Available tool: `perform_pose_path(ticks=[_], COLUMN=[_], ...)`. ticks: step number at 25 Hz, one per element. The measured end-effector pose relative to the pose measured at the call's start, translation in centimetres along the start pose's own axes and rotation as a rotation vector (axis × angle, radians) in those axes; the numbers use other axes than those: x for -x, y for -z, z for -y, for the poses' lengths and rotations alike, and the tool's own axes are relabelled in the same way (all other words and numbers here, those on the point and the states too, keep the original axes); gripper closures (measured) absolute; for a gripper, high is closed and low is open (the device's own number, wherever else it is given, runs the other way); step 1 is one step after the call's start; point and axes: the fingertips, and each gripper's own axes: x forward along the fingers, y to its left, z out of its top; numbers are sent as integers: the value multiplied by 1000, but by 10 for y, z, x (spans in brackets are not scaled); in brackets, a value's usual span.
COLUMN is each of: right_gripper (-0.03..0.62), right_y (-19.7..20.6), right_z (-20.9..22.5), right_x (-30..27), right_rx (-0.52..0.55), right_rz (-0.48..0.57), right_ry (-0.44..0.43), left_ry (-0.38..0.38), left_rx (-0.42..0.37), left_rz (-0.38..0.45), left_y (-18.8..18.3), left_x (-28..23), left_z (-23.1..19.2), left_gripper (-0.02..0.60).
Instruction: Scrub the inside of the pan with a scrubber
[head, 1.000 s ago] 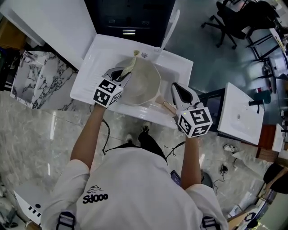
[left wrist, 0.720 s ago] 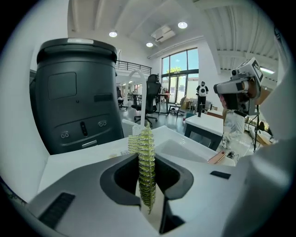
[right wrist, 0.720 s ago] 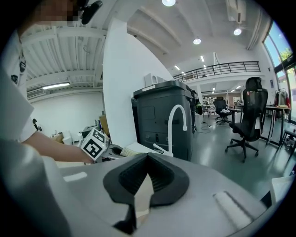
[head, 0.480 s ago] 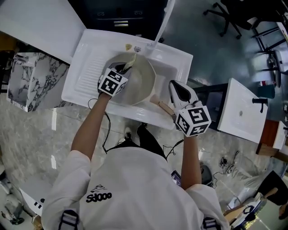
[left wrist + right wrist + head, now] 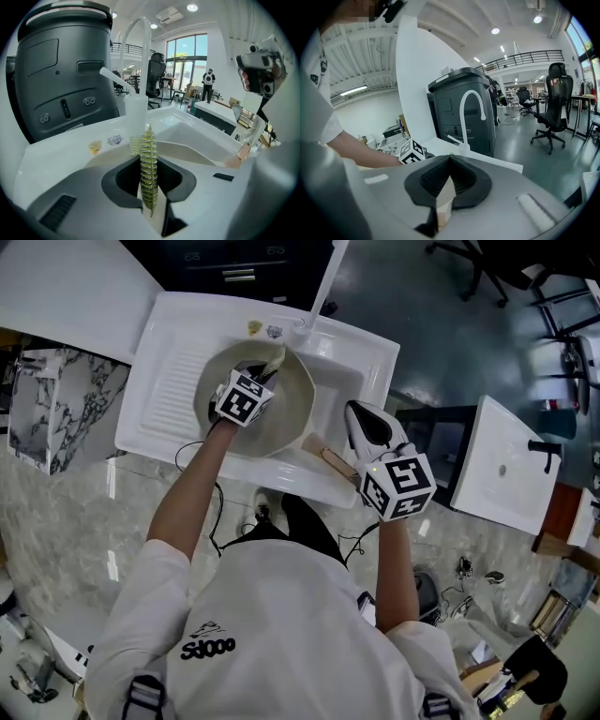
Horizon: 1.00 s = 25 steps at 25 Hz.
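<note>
A cream pan [image 5: 286, 423] sits in the white sink [image 5: 361, 352]. My left gripper [image 5: 262, 379] is over the pan's far inner side, shut on a yellow-green mesh scrubber [image 5: 273, 361]. In the left gripper view the scrubber [image 5: 147, 173] stands upright between the jaws, with the pan's pale inside [image 5: 190, 154] beyond it. My right gripper [image 5: 364, 427] is at the sink's near right, shut on the pan's wooden handle [image 5: 326, 457]. In the right gripper view a piece of the handle [image 5: 444, 197] shows between the jaws.
The white faucet [image 5: 319, 287] arches over the sink's far edge. A ribbed drainboard [image 5: 169, 390] lies left of the pan. A dark grey cabinet [image 5: 61, 70] stands behind the sink. A second white basin [image 5: 506, 474] is off to the right, and a marble block [image 5: 56, 409] to the left.
My left gripper has moved with the scrubber from the pan's left rim to over its far inner side. The right gripper has stayed on the handle.
</note>
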Motion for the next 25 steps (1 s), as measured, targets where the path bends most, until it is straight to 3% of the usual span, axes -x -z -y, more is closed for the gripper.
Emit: perform_pose_path(ticks=[7, 12, 17, 25], right_gripper=[586, 586, 586, 586], right_y=[7, 11, 13, 19], right_z=[15, 22, 25, 27], right_x=[-2, -3, -4, -4], right_rx=[-20, -41, -45, -56], right_rz=[-20, -27, -35, -47], right_ry=[12, 22, 26, 27], left_ry=[47, 109, 120, 166], left_rx=[-26, 34, -25, -16], left_rz=[-10, 5, -9, -15], left_y=[-1, -3, -3, -2], left_x=[-26, -38, -51, -55], left_z=[15, 25, 36, 50], left_gripper=[512, 512, 512, 512])
